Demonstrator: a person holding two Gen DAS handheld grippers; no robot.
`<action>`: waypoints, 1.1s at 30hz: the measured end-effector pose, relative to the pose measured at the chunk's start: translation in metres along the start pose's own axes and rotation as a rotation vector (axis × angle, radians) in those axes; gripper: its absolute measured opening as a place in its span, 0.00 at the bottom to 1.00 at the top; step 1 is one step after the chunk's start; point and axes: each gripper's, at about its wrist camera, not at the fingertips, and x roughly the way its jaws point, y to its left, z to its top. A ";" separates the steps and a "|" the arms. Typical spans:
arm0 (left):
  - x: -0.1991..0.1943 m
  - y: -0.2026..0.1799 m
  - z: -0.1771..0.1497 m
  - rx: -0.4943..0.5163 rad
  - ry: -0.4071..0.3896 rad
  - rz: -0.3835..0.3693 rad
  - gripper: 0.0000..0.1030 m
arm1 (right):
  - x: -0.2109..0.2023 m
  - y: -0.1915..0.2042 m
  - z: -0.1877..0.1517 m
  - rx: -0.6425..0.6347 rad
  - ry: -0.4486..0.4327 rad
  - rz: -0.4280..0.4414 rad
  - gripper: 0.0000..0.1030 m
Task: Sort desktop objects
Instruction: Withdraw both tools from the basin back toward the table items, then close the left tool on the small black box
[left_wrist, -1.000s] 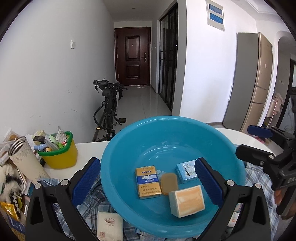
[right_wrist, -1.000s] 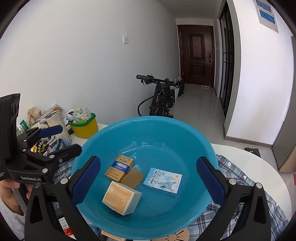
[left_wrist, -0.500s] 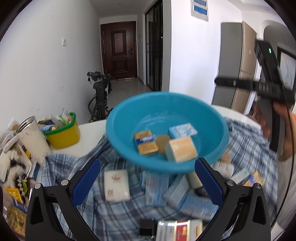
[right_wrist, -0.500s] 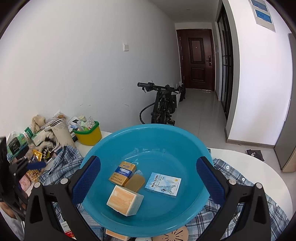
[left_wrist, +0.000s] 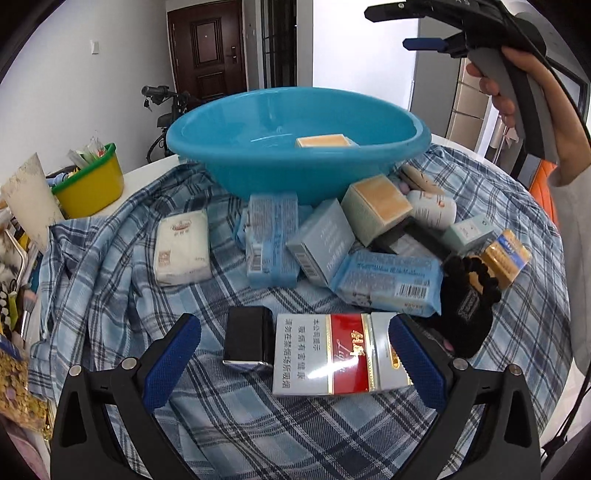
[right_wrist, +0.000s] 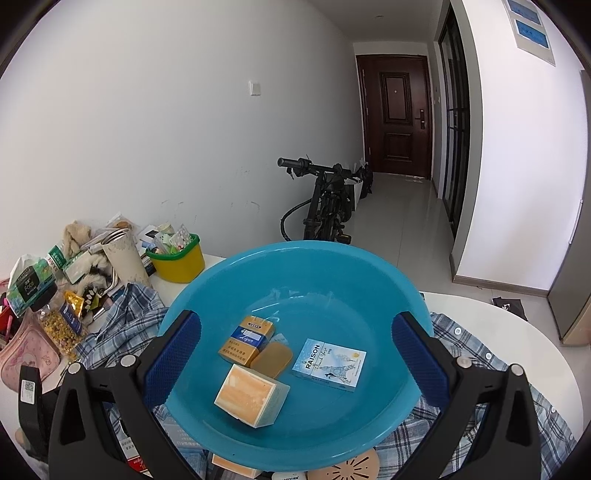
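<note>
On the plaid cloth (left_wrist: 110, 266) sits the blue basin (left_wrist: 295, 147), with loose packs heaped just in front of it. Four items already lie inside: an orange-topped box (right_wrist: 251, 395), a gold carton (right_wrist: 246, 339), a tan bar (right_wrist: 272, 359) and a RAISON pack (right_wrist: 329, 364). The basin looks like thin plastic, light but slick-walled.

Nearest the left gripper (left_wrist: 295, 363), whose jaws stand wide apart and empty, is the red-and-white carton (left_wrist: 340, 360), lying flat between the blue pads. It looks stiff, light and glossy under its film, so likely slippery; its long side edges seem the place to pinch, squarely, since corners could crush. A black case (left_wrist: 246, 339) touches its left end and may get caught in the same squeeze.

The right gripper (right_wrist: 295, 363) hangs over the basin, jaws apart, holding nothing.

Hard to make out: the black fabric thing (left_wrist: 466, 302) by the carton's right end, possibly a glove. The lower packs in the heap are partly covered, and the basin hides the cloth behind it.
</note>
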 end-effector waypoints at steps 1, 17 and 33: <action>0.001 0.000 -0.002 0.002 -0.003 -0.001 1.00 | 0.001 0.002 0.000 -0.005 0.002 0.000 1.00; 0.017 0.058 -0.020 -0.189 0.023 0.178 1.00 | 0.010 0.013 -0.005 -0.049 0.036 -0.009 1.00; 0.030 0.036 -0.018 -0.122 0.065 0.070 0.71 | 0.012 0.014 -0.006 -0.061 0.040 -0.010 1.00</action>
